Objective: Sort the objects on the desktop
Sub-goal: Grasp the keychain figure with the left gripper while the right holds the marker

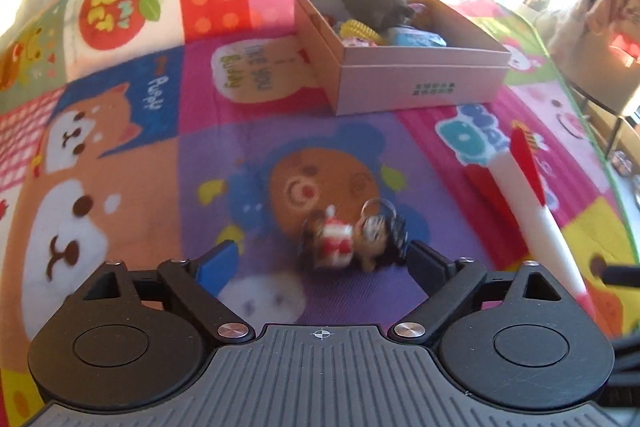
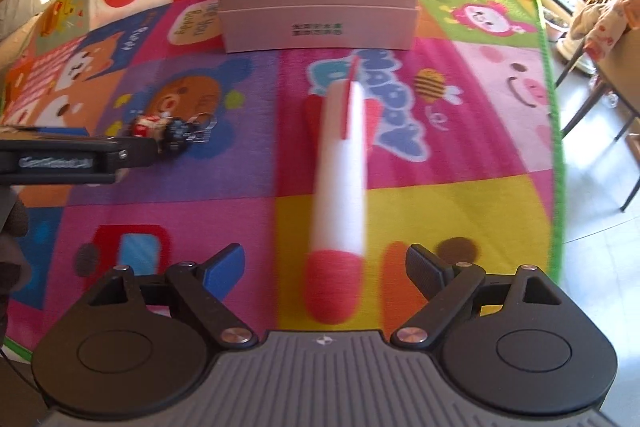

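While its jaws stand wide apart, the left gripper (image 1: 320, 259) hovers over the doll keychain (image 1: 354, 241) lying on the patterned mat (image 1: 120, 163). Far beyond sits the pink box (image 1: 420, 83) of toys. Rightward, the right gripper (image 2: 324, 267), also spread, brackets the near end of the red-and-white pen (image 2: 340, 179).

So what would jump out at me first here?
Probably the bright cartoon play mat covering everything. Then the big red-and-white pen lying just ahead of the open right tool, and the pink box of toys further back. A little doll keychain lies by the open left tool.
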`<state>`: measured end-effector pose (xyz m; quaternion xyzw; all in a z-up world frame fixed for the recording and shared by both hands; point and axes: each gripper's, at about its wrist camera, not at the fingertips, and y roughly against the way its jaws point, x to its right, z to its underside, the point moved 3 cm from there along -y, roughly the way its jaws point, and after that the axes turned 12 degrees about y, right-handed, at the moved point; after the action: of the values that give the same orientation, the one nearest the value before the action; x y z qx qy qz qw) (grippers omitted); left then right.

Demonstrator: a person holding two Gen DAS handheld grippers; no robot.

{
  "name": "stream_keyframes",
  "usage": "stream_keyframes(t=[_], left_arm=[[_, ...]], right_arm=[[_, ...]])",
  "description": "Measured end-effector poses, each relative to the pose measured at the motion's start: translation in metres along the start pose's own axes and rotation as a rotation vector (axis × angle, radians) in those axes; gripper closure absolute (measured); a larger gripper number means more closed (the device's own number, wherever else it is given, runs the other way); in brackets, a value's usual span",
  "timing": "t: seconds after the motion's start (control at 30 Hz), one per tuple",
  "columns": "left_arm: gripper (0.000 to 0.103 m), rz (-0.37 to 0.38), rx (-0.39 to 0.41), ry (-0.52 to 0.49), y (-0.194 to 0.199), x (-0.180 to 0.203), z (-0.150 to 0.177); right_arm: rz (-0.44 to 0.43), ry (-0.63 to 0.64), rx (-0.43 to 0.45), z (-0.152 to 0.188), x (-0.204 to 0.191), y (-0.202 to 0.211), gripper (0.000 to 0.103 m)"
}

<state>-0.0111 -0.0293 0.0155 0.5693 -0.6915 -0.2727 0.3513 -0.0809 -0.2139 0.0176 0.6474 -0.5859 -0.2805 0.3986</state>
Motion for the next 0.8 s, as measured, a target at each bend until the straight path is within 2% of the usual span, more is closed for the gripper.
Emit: stream_keyframes(t=[0.07, 0.1, 0.13, 0.23, 0.37, 0.4, 0.47, 0.53, 0.63, 0.67, 0.73, 0.8], left_arm=[[0.019, -0.007, -0.003, -0.003, -0.009, 0.01, -0.004], [0.034, -0.014, -0.006, -0.023, -0.011, 0.014, -0.005], [0.04, -0.024, -0.012, -0.048, -0.013, 0.019, -0.005], [0.047, -0.021, -0.016, -0.079, -0.009, 0.025, -0.004], [0.048, -0.02, -0.051, -0.098, -0.003, 0.023, -0.002], [0.048, -0.021, -0.058, -0.1, -0.001, 0.021, -0.001], [0.048, -0.015, -0.07, -0.093, 0.002, 0.018, 0.001], [0.048, -0.011, -0.075, -0.092, 0.004, 0.014, 0.003], [0.046, -0.008, -0.082, -0.078, 0.006, 0.007, 0.006], [0.045, -0.008, -0.084, -0.065, 0.008, 0.004, 0.007], [0.031, -0.012, -0.083, -0.043, 0.013, -0.001, 0.009], [0.03, -0.005, -0.095, -0.015, 0.019, -0.006, 0.013]], right_arm=[[0.017, -0.004, 0.004, 0.001, 0.008, 0.0, 0.015], [0.02, -0.006, 0.005, 0.002, 0.012, 0.0, 0.015], [0.023, -0.004, 0.008, 0.002, 0.014, -0.001, 0.015], [0.041, 0.029, 0.032, 0.0, 0.018, -0.003, 0.015], [0.074, 0.07, 0.078, -0.011, 0.016, -0.007, 0.015], [0.081, 0.071, 0.079, -0.014, 0.016, -0.009, 0.019], [0.089, 0.071, 0.064, -0.023, 0.016, -0.018, 0.033], [0.082, 0.064, 0.033, -0.03, 0.016, -0.026, 0.053], [0.069, 0.033, 0.013, -0.038, 0.016, -0.033, 0.066], [0.073, 0.032, 0.012, -0.039, 0.015, -0.034, 0.066], [0.083, 0.035, 0.009, -0.04, 0.012, -0.035, 0.066], [0.09, 0.036, 0.011, -0.039, 0.011, -0.036, 0.066]])
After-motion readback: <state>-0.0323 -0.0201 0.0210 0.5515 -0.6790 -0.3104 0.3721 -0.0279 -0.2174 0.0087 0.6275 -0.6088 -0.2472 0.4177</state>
